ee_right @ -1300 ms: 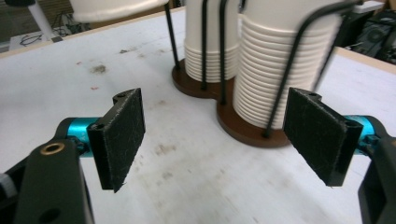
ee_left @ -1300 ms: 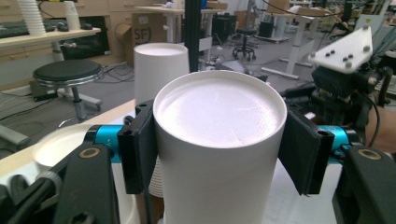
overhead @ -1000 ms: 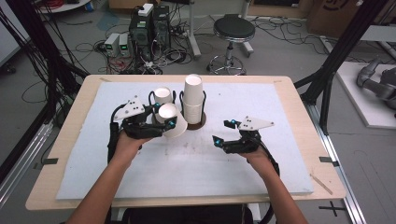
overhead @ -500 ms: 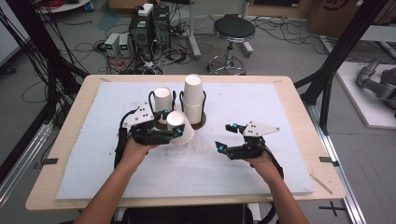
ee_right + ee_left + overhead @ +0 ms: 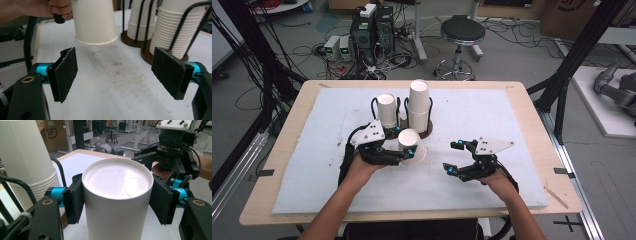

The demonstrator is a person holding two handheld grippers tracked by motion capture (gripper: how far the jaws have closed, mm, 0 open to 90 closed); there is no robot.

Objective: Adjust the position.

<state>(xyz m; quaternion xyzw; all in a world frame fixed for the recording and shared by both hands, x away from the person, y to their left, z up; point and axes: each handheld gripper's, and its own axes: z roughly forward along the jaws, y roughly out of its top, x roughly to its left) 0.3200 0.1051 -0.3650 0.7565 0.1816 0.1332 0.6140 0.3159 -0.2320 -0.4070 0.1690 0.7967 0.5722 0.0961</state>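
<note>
Paper cup [image 5: 117,195] clamped upside-down in left gripper [image 5: 117,202]; right gripper [image 5: 122,72] view: jaws wide, cup's rim off table.

Three cameras on one table, one fixed above and two riding on the grippers

The high view looked forward and down from far above the white foam-covered table [image 5: 492,115]. Each gripper view looked closely along its own black jaws. All three shared the upside-down white paper cup [image 5: 411,145] [image 5: 117,195] [image 5: 93,21] and the stacked cups in black wire holders [image 5: 418,107] [image 5: 27,162] [image 5: 172,27].
</note>
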